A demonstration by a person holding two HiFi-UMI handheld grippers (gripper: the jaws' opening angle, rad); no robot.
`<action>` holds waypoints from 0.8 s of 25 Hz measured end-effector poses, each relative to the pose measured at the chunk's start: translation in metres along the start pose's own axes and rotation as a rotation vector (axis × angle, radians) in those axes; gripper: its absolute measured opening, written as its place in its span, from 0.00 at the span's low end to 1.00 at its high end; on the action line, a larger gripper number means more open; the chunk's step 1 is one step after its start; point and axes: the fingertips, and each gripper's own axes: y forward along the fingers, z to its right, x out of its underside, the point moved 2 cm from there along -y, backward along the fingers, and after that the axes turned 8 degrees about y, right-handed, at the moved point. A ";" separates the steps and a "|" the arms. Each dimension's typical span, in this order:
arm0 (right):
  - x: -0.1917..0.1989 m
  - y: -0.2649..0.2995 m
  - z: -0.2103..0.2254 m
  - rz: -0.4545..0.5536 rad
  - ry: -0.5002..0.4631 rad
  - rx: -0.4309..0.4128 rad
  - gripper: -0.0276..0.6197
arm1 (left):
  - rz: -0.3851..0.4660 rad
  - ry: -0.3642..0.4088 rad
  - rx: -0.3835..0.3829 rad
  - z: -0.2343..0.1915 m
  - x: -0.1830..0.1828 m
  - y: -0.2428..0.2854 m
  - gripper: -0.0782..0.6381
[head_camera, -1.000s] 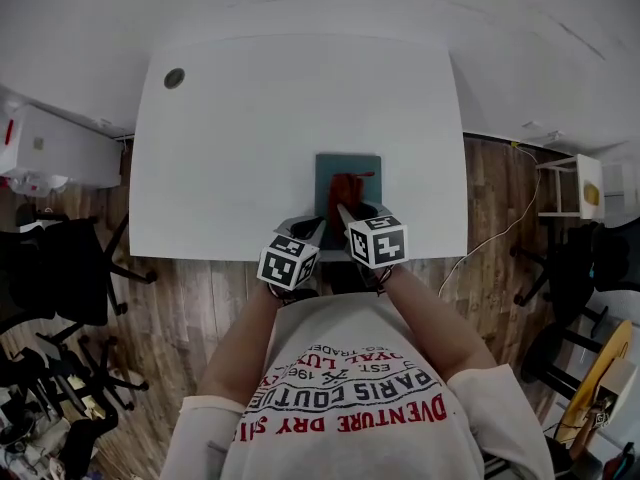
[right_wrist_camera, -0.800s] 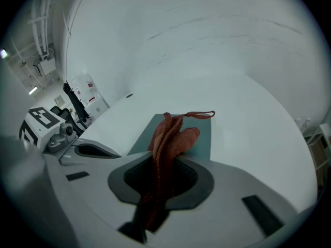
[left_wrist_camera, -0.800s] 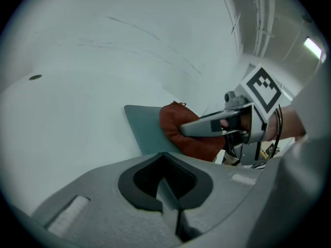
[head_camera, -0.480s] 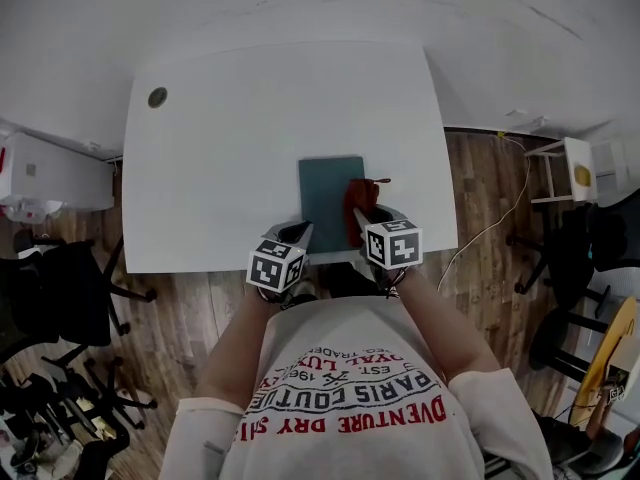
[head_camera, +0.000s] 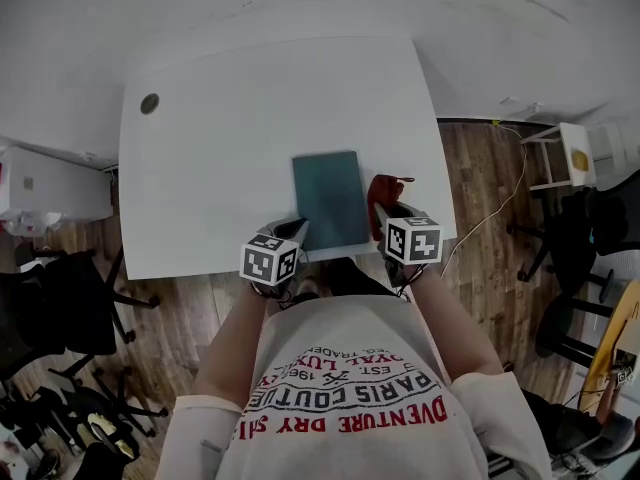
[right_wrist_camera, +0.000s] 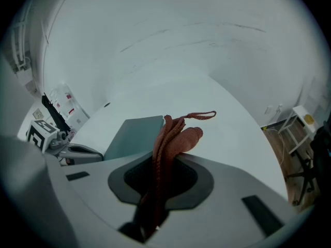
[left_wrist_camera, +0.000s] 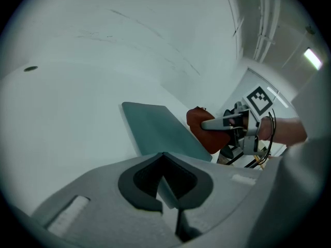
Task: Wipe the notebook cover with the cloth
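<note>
Table [head_camera: 210, 158]: one, white, smooth, with rounded corners. It spreads ahead of both grippers.
Grommet [head_camera: 149, 103]: one small dark round disc set in the tabletop, far ahead and to the left of the left gripper [head_camera: 297, 228].
Left arm: the bare forearm [head_camera: 232, 333] angles forward from the torso, with the elbow out to the left. The hand is hidden under the gripper.
Left gripper: one of two, made of grey hard plastic with curved shells. It carries a black-and-white marker cube [head_camera: 270, 261]. Its tips sit at the table's near edge and point forward and slightly right. The jaws are clamped on the near left corner of the notebook [head_camera: 328, 200], and a thin teal wedge shows between them.
Notebook: one flat teal rectangle with a plain matte cover, lying on the table. It runs forward from the left gripper's tips, between the two grippers, just left of the right gripper [head_camera: 383, 211].
Cloth [head_camera: 385, 190]: one, rust-red ribbed knit, bunched into long folds, with a thin cord loop at its far end. It sticks out ahead of the right gripper's tips, just beside the notebook's right edge and off the cover. Whether it touches the table cannot be told.
Right gripper: the second of the two, built the same way and carrying its own cube. Its jaws are pinched tight on the cloth, and it points forward and slightly left.
Right arm: the bare forearm [head_camera: 452, 320] mirrors the left, with the elbow out to the right.
Floor [head_camera: 480, 268]: brown wood planks to the right of the right gripper, crossed by one pale cable [head_camera: 497, 220].
</note>
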 end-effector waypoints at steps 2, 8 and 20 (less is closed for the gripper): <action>-0.001 -0.007 -0.010 0.012 -0.003 -0.042 0.16 | -0.006 -0.012 0.013 0.000 0.000 0.000 0.12; 0.021 -0.017 -0.079 -0.028 -0.110 -0.245 0.16 | -0.021 -0.046 0.060 -0.001 0.000 0.001 0.12; 0.071 0.016 -0.143 -0.168 -0.098 -0.321 0.16 | -0.021 -0.095 0.095 -0.005 0.000 0.000 0.12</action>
